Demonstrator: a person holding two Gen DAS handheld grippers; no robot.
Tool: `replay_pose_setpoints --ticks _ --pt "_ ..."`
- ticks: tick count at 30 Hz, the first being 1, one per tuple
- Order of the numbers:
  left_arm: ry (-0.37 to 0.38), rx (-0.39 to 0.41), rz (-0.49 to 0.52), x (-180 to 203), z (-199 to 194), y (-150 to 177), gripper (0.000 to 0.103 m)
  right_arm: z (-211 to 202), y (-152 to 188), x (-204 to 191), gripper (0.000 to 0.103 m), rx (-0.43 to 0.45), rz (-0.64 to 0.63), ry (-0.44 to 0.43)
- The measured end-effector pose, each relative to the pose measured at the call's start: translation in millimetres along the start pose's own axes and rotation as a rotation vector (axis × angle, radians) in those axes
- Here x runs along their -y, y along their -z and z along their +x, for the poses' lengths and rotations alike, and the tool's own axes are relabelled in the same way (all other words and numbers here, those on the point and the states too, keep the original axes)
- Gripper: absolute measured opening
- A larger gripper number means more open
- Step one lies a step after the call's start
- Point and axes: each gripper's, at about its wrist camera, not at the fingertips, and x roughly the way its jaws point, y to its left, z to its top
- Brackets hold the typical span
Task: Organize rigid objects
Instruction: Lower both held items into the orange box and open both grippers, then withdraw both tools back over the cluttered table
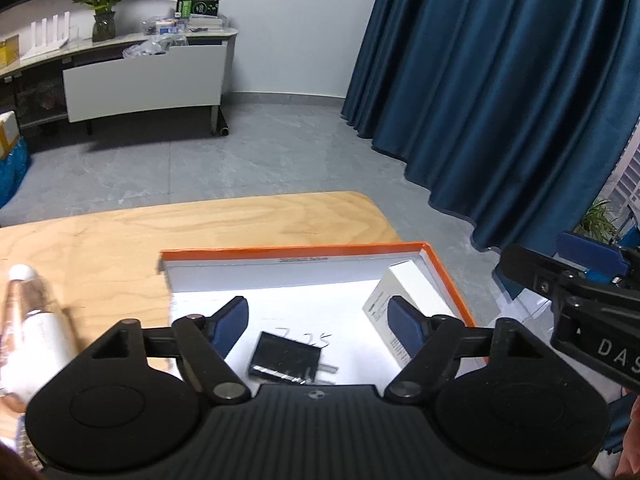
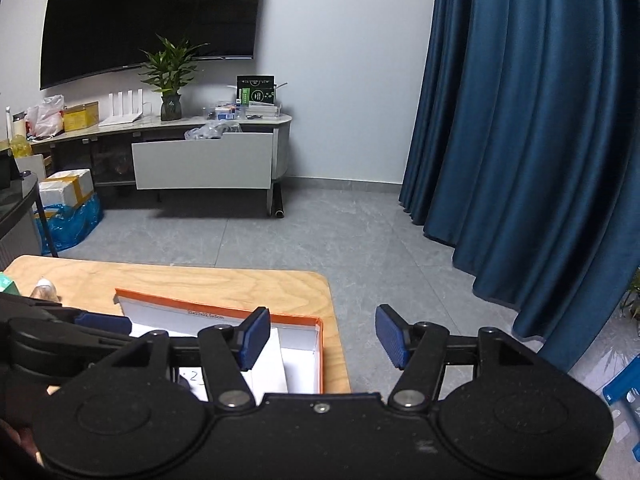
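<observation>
An orange-rimmed white tray [image 1: 304,249] lies on the wooden table [image 1: 224,220]. In it a black power adapter [image 1: 285,357] lies near the front, and a white box [image 1: 404,300] stands in its right corner. My left gripper [image 1: 320,324] is open and empty, held above the tray over the adapter. My right gripper [image 2: 320,338] is open and empty, above the table's right edge beside the tray [image 2: 316,344]; it also shows in the left wrist view [image 1: 580,292]. A clear bottle with a white cap [image 1: 28,320] lies left of the tray.
Blue curtains [image 1: 500,100] hang to the right. A TV cabinet [image 2: 200,160] with a plant [image 2: 170,76] stands against the far wall across grey floor. A green item [image 2: 8,284] sits at the table's left corner. A blue stool [image 2: 624,384] is at the right.
</observation>
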Motion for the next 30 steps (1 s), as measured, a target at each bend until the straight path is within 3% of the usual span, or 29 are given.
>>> replay_pose_setpoints --ticks 3,9,30 --pt "-0.025 0.002 -0.005 -4 -13 1 0.087 -9 3 -5 0.079 0.003 0.006 -0.011" --pt "-0.091 -0.021 -0.018 -14 -45 11 0.098 -25 12 -23 0.081 -0.02 0.003 -0.054" --pt "-0.175 -0.038 -0.094 -61 -117 74 0.099 -60 45 -77 0.085 -0.108 -0.005 -0.185"
